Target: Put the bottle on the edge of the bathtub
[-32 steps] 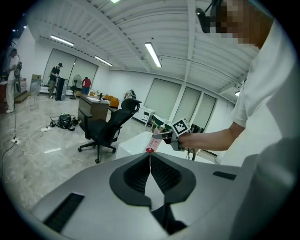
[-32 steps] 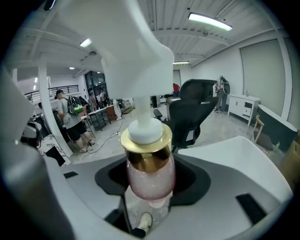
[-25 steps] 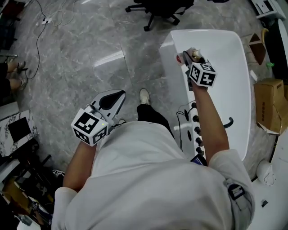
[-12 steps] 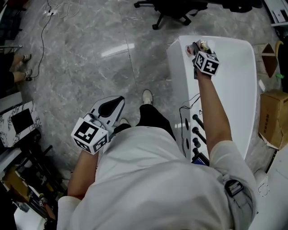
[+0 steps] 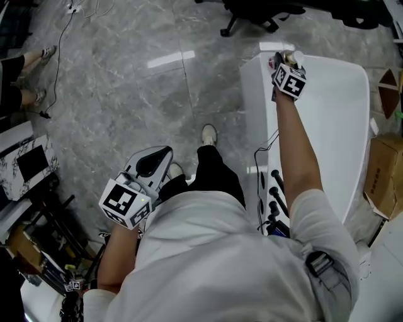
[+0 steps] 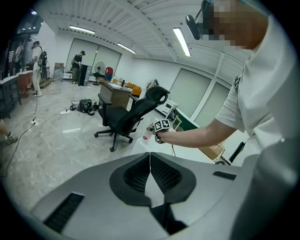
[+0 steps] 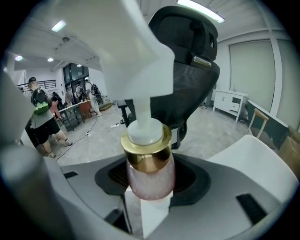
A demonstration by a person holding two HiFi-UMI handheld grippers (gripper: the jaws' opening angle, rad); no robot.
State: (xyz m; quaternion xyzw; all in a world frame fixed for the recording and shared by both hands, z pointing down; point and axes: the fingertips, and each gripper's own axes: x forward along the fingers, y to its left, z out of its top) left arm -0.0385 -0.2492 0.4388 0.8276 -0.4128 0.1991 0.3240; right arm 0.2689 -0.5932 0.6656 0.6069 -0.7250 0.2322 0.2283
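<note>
Bottle [image 7: 149, 174] of pink, glittery make, with a gold collar and white pump head, is clamped upright in the right gripper [image 7: 150, 190], whose pads press on the body just below the collar. In the head view the right gripper [image 5: 283, 63] holds the bottle [image 5: 285, 58] at arm's reach over the far corner of the bathtub [image 5: 257, 100], on the floor-side edge. Whether the base touches the edge cannot be told. The left gripper [image 6: 150, 165] has its jaws together with nothing between them, and hangs at the person's left side over the floor, well apart from the bathtub. Assessment of handling: the bottle looks small, stiff and light, with a smooth wall that may slip. The tall pump probably makes it top-heavy, so the present hold low on the body seems the soundest. The edge is a narrow flat strip with a drop to the floor on one side and into the basin on the other, so the base should sit fully on it. Taps [image 5: 275, 188] and a cable [image 5: 267, 143] occupy the near end of that edge, while the far corner appears bare. An office chair [image 5: 252, 12] stands beyond the far end, apart from the reach.
</note>
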